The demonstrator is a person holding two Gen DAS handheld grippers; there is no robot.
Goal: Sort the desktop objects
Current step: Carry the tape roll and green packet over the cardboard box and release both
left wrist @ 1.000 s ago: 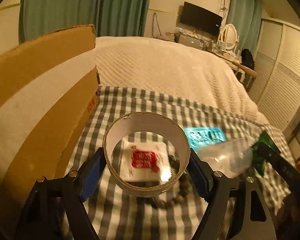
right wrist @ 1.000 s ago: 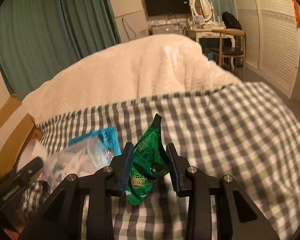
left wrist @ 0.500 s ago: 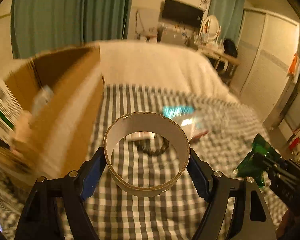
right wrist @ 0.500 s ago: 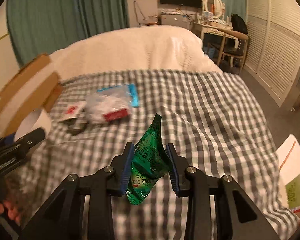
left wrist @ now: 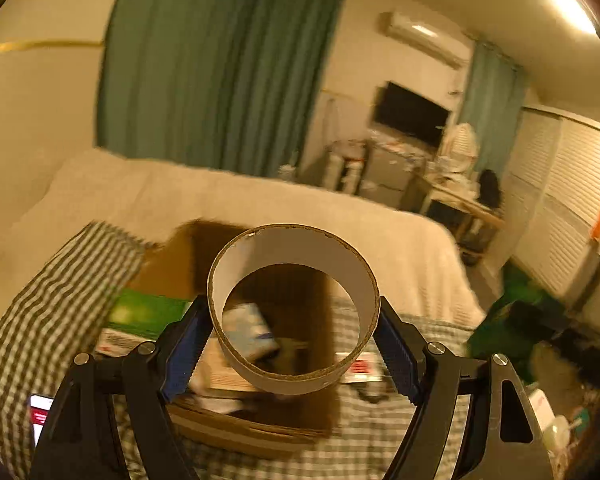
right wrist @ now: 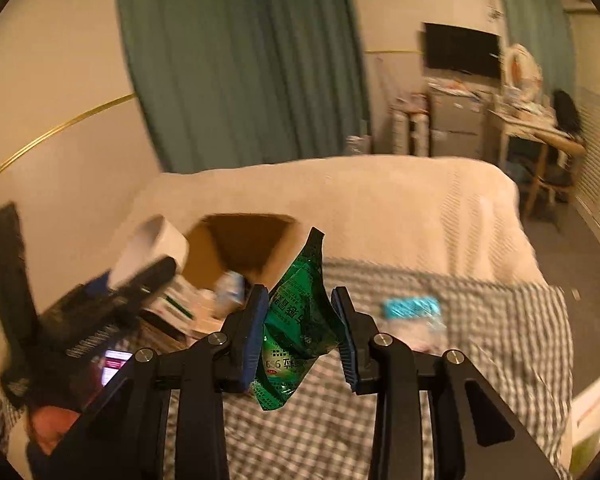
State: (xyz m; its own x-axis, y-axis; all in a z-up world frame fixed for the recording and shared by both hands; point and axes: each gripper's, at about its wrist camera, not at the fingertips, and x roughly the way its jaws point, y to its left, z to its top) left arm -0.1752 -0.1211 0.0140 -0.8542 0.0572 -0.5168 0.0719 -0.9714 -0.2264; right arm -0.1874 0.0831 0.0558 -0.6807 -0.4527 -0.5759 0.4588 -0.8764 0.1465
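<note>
Closest to me on the left, my left tool (left wrist: 294,344) is clamped on the white cardboard tape ring (left wrist: 294,308) – both blue pads press its outer wall, and its hole faces the camera. Through and just beyond the ring I see the open brown cardboard box (left wrist: 260,420) resting on the grey-and-white checked bed cover (left wrist: 52,300); a green-and-white flat carton (left wrist: 140,314) and a blurred white-and-blue packet (left wrist: 248,328) lie inside it. On the right, my right tool (right wrist: 300,332) grips the crumpled green foil sachet (right wrist: 296,320), which stands up between the pads, lifted clear of the checked cover. Past it, in the right view, a clear plastic bag with a blue strip (right wrist: 410,312) lies on the cover, well to the right of the box. Farther off – the cream quilted blanket (right wrist: 380,208), then the teal curtains (right wrist: 240,60) and a dark wall-mounted television (right wrist: 462,50)
</note>
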